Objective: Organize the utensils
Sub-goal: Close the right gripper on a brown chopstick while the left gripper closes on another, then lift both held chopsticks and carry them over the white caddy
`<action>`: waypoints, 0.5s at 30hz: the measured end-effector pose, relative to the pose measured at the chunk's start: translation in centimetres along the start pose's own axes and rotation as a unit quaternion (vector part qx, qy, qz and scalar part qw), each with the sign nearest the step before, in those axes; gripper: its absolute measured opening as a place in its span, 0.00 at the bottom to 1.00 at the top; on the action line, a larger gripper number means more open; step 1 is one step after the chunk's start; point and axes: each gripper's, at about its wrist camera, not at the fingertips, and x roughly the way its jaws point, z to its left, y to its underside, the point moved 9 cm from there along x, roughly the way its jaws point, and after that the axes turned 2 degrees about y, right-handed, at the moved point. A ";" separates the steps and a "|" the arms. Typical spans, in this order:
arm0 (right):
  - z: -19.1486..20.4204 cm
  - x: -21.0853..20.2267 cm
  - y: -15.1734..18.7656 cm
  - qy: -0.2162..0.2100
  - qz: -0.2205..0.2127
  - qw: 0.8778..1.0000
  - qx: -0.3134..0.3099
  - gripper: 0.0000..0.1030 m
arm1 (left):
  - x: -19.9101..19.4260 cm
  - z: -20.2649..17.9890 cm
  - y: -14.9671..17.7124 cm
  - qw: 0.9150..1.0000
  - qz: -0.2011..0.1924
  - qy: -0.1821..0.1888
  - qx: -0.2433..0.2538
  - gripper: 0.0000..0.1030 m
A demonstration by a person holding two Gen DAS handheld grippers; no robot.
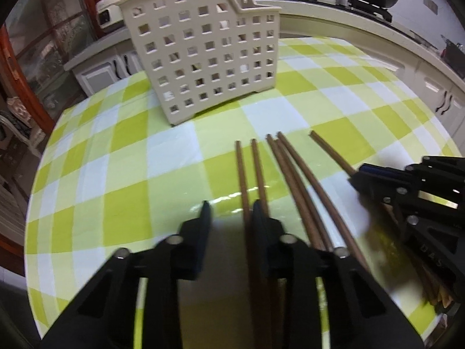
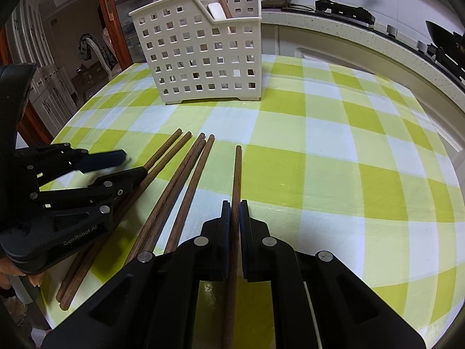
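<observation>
Clamping one brown wooden chopstick [image 2: 236,180], the right gripper [image 2: 234,203] shows its grip only from its own camera. Only that view reveals a white spoon [image 2: 216,10] inside the perforated cream plastic caddy [image 2: 203,58]. The left gripper [image 1: 232,206] stands partly open around another chopstick [image 1: 242,174], not pinching it.

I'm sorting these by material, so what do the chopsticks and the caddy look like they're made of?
Chopsticks: likely wood, dark brown, matte, with faint grain along the shafts. Caddy: looks like moulded plastic, cream, smooth and slightly glossy, with uniform square holes punched through its walls.
</observation>
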 end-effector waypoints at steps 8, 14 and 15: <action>0.4 0.1 0.0 0.013 0.008 1.000 -0.026 0.07 | 0.2 -0.8 -0.2 1.000 0.003 0.021 0.001 0.06; 0.2 -0.2 -0.4 0.001 -0.004 1.000 -0.013 0.07 | -0.2 -0.2 -0.3 0.999 -0.004 0.041 -0.022 0.06; 0.1 -0.5 -0.6 0.000 -0.010 1.000 -0.012 0.07 | -0.6 -0.1 -0.5 0.999 -0.009 0.041 -0.023 0.06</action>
